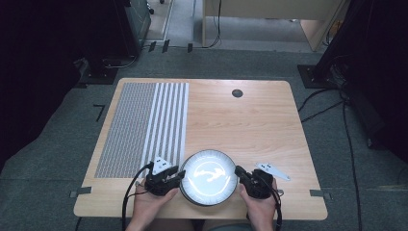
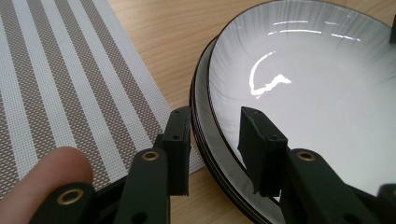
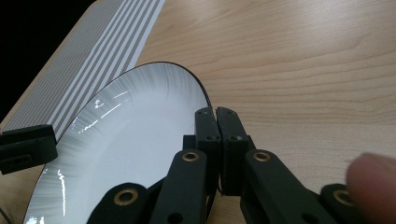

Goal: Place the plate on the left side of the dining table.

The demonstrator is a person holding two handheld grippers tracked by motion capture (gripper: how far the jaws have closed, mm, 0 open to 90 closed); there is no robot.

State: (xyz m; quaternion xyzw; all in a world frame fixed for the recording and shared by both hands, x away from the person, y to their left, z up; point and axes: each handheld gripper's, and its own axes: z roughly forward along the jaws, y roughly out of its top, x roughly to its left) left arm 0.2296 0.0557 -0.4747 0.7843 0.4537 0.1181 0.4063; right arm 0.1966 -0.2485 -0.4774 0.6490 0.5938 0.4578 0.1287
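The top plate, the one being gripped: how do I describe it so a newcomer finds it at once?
Start at the wooden table and go to its near edge, just right of the striped placemat. There, between the left tongs and the right tongs, lies a small stack of plates. The top plate is glossy white with a thin dark rim, nested in the lower plate, which shows as a crescent beneath.

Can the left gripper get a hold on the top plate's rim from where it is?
Probably yes. The left gripper has its jaws open astride the rim of the top plate, with nothing between. The plate beneath sits close under it, so it could get pinched too.
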